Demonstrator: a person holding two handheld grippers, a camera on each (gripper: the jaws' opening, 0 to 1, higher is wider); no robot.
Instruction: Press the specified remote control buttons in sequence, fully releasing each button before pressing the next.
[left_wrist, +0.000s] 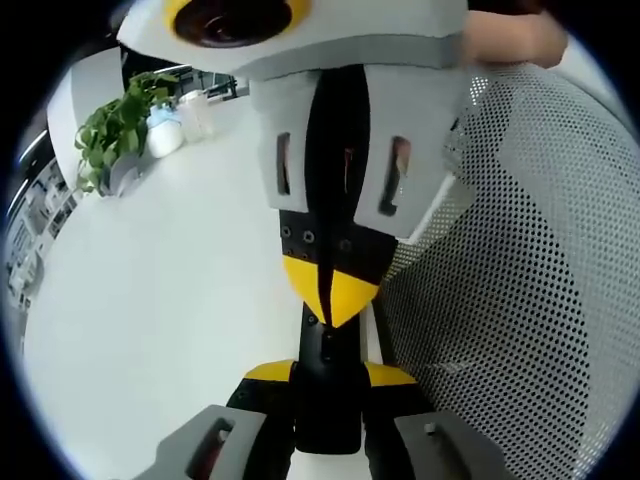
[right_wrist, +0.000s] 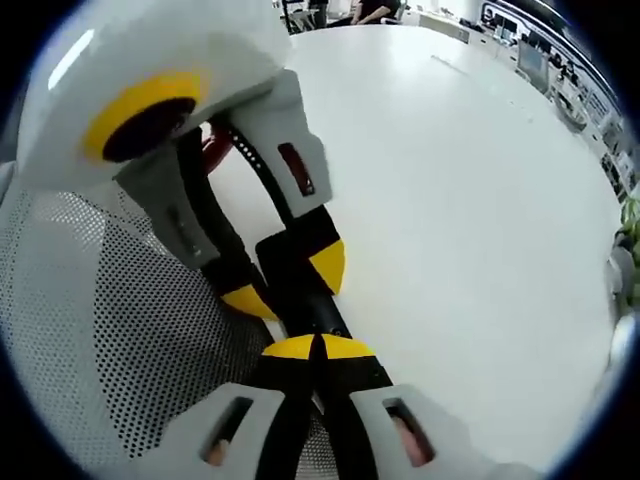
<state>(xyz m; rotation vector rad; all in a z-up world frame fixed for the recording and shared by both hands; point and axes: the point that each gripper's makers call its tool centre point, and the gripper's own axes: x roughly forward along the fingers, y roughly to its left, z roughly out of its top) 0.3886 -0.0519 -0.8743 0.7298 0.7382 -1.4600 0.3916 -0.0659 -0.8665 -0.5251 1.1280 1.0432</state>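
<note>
Black and slim, the bar-shaped remote control (left_wrist: 326, 385) sat clamped between my left gripper (left_wrist: 330, 375) fingers, its far end reaching toward my right gripper (left_wrist: 330, 290). My right gripper's (right_wrist: 315, 350) yellow-tipped fingers (right_wrist: 345, 349) were clenched together, touching the remote (right_wrist: 318, 318) from above. White table (right_wrist: 460, 200) lay beneath, perforated mesh chair (left_wrist: 540, 260) beside it.

The left hand-held gripper (left_wrist: 328, 405) clamps a black remote (left_wrist: 328, 390) above a white table (left_wrist: 150, 310).
</note>
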